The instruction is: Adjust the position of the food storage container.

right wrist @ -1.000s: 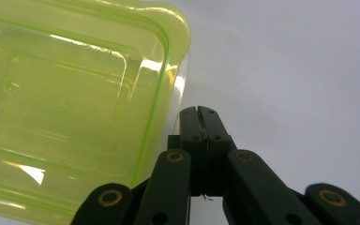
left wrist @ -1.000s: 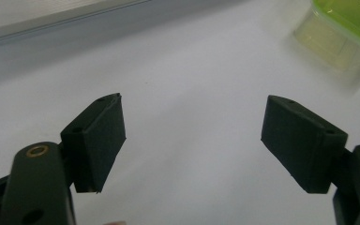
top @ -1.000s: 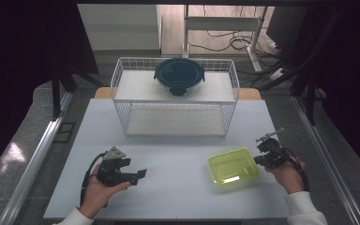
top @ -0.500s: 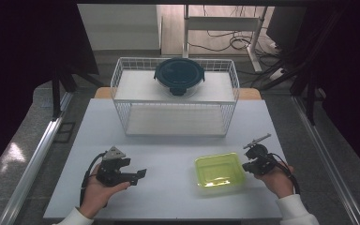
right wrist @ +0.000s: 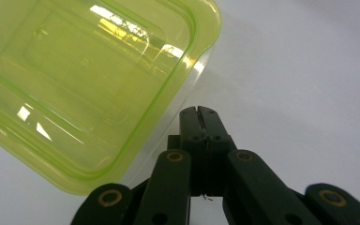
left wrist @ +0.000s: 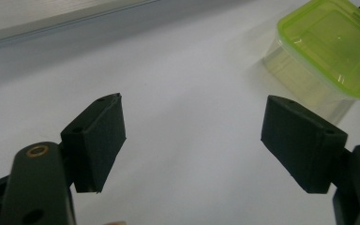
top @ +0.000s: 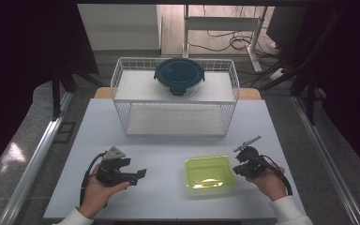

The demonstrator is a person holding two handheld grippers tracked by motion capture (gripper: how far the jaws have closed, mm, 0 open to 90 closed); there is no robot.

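Note:
A clear box with a yellow-green lid (top: 208, 171) lies on the white table (top: 168, 145) at the front right. My right gripper (top: 237, 169) is shut with nothing between its jaws, and its tip sits against the box's right side. In the right gripper view the shut gripper (right wrist: 198, 112) meets the corner of the box (right wrist: 84, 79). My left gripper (top: 138, 176) rests at the front left, open and empty, pointing toward the box. In the left gripper view its pads (left wrist: 98, 136) stand wide apart, with the box (left wrist: 328, 47) farther off.
A white wire basket (top: 122, 117) stands at the back of the table, with a dark round lidded container (top: 179, 75) on top of it. Metal rails run along both sides of the table. Cables lie on the floor behind.
The yellow-green box has slid left across the table, with my shut right gripper following at its right side. The left gripper has stayed put.

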